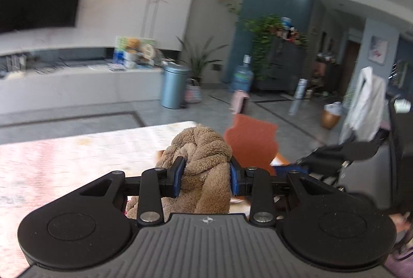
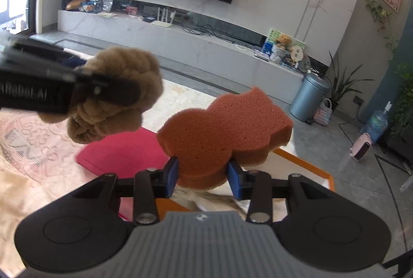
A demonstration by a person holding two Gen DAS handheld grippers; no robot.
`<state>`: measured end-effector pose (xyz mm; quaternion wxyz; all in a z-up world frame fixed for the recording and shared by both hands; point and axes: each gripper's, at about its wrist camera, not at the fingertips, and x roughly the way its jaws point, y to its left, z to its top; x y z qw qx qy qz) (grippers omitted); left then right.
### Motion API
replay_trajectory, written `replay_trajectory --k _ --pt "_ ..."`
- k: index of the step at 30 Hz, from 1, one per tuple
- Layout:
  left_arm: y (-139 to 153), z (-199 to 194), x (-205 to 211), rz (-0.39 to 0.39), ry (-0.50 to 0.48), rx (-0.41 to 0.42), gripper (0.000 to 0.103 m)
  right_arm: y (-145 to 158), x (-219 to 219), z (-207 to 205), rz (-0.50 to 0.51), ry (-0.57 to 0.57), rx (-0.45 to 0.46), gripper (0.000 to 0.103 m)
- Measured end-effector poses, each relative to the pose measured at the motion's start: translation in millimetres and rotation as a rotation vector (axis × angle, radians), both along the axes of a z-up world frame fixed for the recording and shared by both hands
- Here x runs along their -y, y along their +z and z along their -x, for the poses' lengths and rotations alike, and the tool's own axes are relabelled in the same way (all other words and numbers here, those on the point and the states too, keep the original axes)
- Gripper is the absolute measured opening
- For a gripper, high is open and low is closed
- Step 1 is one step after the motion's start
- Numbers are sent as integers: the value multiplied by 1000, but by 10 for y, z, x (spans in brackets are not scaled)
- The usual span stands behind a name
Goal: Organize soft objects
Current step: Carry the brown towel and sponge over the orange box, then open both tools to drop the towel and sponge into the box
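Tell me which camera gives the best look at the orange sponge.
The right wrist view: the orange sponge fills the middle, sharp, its wavy outline and porous top plain, pinched between the right gripper pads. The left wrist view shows only a blurred part of it, behind the brown towel held by the left gripper.

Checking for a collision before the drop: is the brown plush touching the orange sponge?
Apart. The right wrist view shows the brown plush and orange sponge with pink cloth visible between them.

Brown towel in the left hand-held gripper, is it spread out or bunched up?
Bunched up: the brown towel is a twisted, knotted wad pinched in the left hand-held gripper.
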<state>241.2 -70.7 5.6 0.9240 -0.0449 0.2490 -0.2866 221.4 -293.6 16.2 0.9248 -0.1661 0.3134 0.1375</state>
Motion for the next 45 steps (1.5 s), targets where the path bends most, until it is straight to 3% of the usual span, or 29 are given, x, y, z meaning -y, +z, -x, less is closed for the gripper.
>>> replay_trajectory --k 9,15,23,32,38,42,45 --pt "-225 -550 592 -6 -92 -100 39 -206 538 -496 36 -70 -89 41" --pt "-497 -745 794 -27 -113 -183 39 -440 641 -846 22 -100 -179 41" --pt "-821 -915 816 -32 -120 -298 39 -778 666 -1110 35 -119 -288 42" --pt "-898 -939 886 -58 -134 -338 42 -992 681 -1292 42 -112 -352 43" --pt "-860 -850 914 -69 -132 -323 52 -975 672 -1178 56 -107 -349 47" --pt "-792 -844 867 -39 -110 -346 70 -914 676 -1169 75 -115 -334 57" --pt "-723 -790 828 -40 -105 -339 74 -833 676 -1126 89 -119 -318 62"
